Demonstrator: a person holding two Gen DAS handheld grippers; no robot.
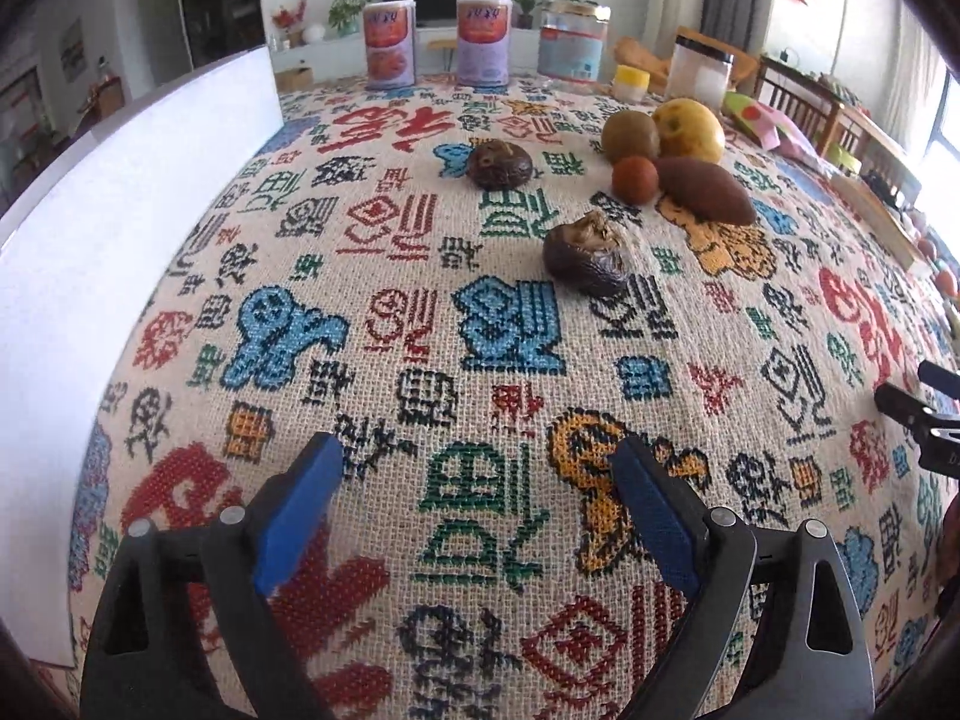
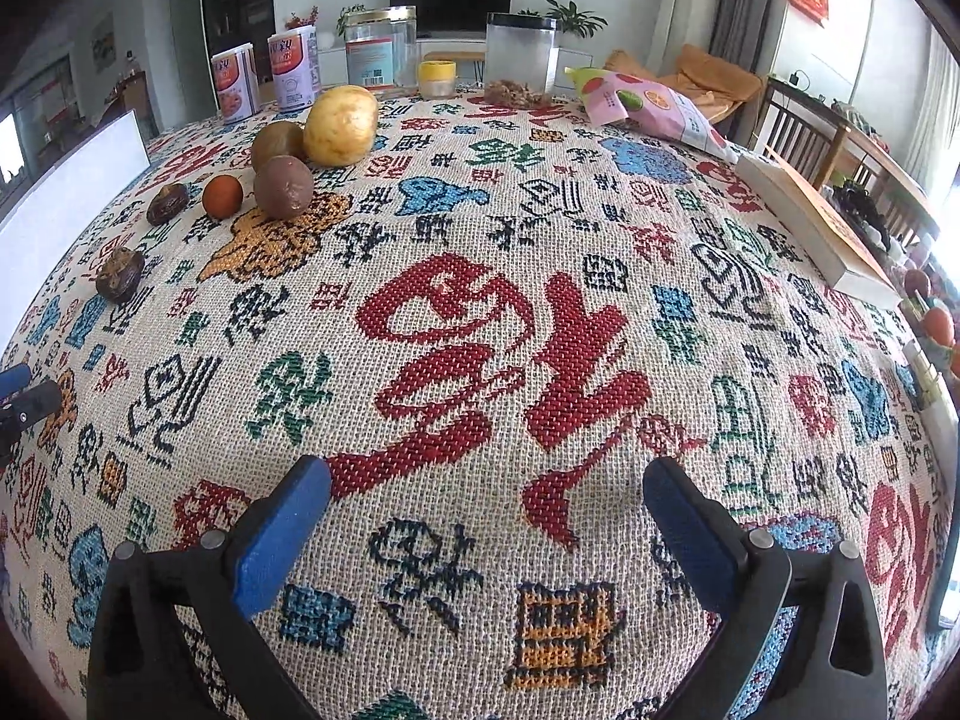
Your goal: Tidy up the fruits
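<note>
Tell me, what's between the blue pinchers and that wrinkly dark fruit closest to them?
Nothing but patterned tablecloth. In the left wrist view, the left gripper is open and empty, and only bare woven cloth stretches up to the wrinkled dark fruit.

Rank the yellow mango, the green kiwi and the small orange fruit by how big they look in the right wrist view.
1. Yellow mango, clearly largest.
2. Green kiwi.
3. Small orange fruit, smallest.
All three sit close together, so distance from the camera hardly skews this order.
</note>
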